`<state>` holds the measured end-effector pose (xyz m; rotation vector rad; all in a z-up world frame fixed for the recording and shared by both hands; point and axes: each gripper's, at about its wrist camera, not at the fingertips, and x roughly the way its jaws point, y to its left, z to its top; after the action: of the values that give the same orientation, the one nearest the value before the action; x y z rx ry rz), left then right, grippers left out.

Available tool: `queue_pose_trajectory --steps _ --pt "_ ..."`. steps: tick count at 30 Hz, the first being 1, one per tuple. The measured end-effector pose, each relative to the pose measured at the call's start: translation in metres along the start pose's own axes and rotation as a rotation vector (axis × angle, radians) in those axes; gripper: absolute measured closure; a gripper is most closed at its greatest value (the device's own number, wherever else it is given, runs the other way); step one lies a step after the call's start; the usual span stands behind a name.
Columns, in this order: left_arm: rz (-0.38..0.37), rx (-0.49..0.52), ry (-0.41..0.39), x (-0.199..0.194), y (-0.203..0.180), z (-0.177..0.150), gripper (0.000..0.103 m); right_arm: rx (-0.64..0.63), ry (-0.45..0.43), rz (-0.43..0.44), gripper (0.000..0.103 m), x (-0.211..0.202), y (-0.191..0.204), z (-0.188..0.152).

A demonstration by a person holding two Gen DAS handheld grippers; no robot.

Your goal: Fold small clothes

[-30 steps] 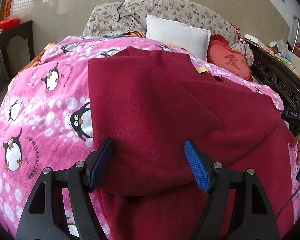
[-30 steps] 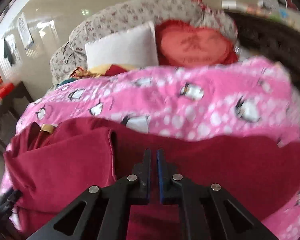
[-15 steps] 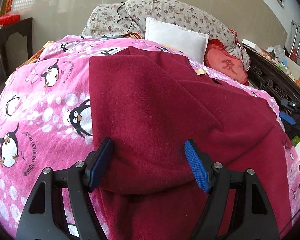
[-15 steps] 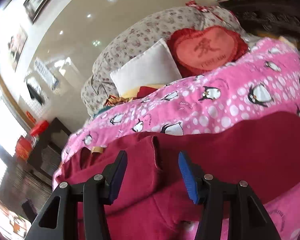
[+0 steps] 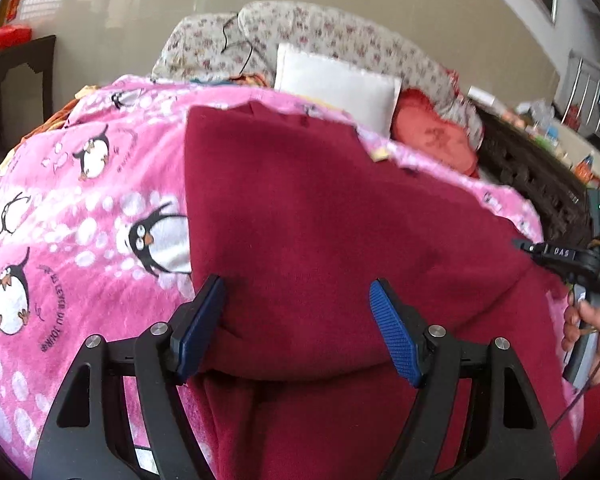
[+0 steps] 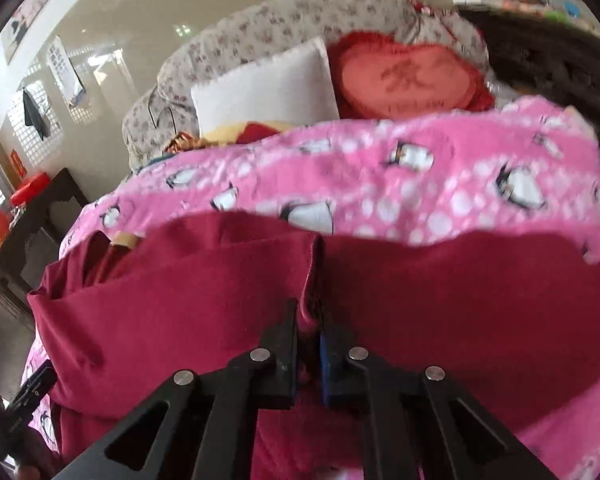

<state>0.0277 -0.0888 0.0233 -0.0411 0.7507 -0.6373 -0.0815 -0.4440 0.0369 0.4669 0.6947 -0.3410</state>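
Matt, seemingly knitted garment (image 5: 320, 216); fleecy blanket (image 5: 80, 216)

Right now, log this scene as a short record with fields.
garment: dark red knit sweater, partly folded
surface: pink fleece penguin-print blanket
left hand-held gripper: open, fingers astride the sweater's folded near edge
right hand-held gripper: shut on an upright ridge of the sweater
behind: white square pillow, red heart-shaped cushion
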Motion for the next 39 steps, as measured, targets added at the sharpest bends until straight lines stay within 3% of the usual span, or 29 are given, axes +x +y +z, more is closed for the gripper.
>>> queue_pose_trajectory --steps 5,10,12,16,20,21,23,27,31,33,36,39 --pt "-0.013 -0.014 -0.006 -0.002 0.004 -0.002 0.028 0.126 -0.055 0.039 0.065 -0.05 -0.044 -0.005" --pt "-0.004 -0.007 -0.01 -0.002 0.003 -0.003 0.028 0.35 -0.119 -0.167 0.055 -0.106 -0.152 -0.03" --pt "0.0 -0.003 -0.009 -0.001 0.003 -0.003 0.028 0.498 -0.108 -0.185 0.055 -0.114 -0.203 -0.044" --pt "0.002 -0.001 -0.006 0.0 0.003 -0.004 0.028 0.691 -0.136 -0.169 0.055 -0.112 -0.269 -0.063" --pt "0.005 0.0 -0.004 0.0 0.003 -0.004 0.028 0.787 -0.232 -0.035 0.055 -0.096 -0.305 -0.059" --pt "0.004 -0.001 -0.004 0.0 0.003 -0.004 0.028 0.78 -0.252 -0.001 0.058 -0.093 -0.305 -0.054" --pt "0.001 -0.003 -0.007 0.0 0.003 -0.004 0.028 0.771 -0.249 0.041 0.091 -0.088 -0.309 -0.046" --pt "-0.019 -0.019 -0.029 -0.009 0.007 -0.001 0.028 0.661 -0.33 0.087 0.096 -0.124 -0.273 -0.027" --pt "0.014 -0.005 -0.07 -0.021 0.012 0.005 0.028 0.323 -0.383 0.193 0.096 -0.168 -0.159 0.012" --pt "0.039 0.01 -0.09 -0.027 0.013 0.006 0.028 0.217 -0.4 0.267 0.096 -0.177 -0.106 0.025" --pt "0.056 0.032 -0.102 -0.033 0.015 0.005 0.028 0.064 -0.375 0.403 0.096 -0.168 -0.016 0.038" --pt "0.046 0.031 -0.109 -0.037 0.022 0.006 0.028 -0.084 -0.282 0.523 0.096 -0.13 0.078 0.032"
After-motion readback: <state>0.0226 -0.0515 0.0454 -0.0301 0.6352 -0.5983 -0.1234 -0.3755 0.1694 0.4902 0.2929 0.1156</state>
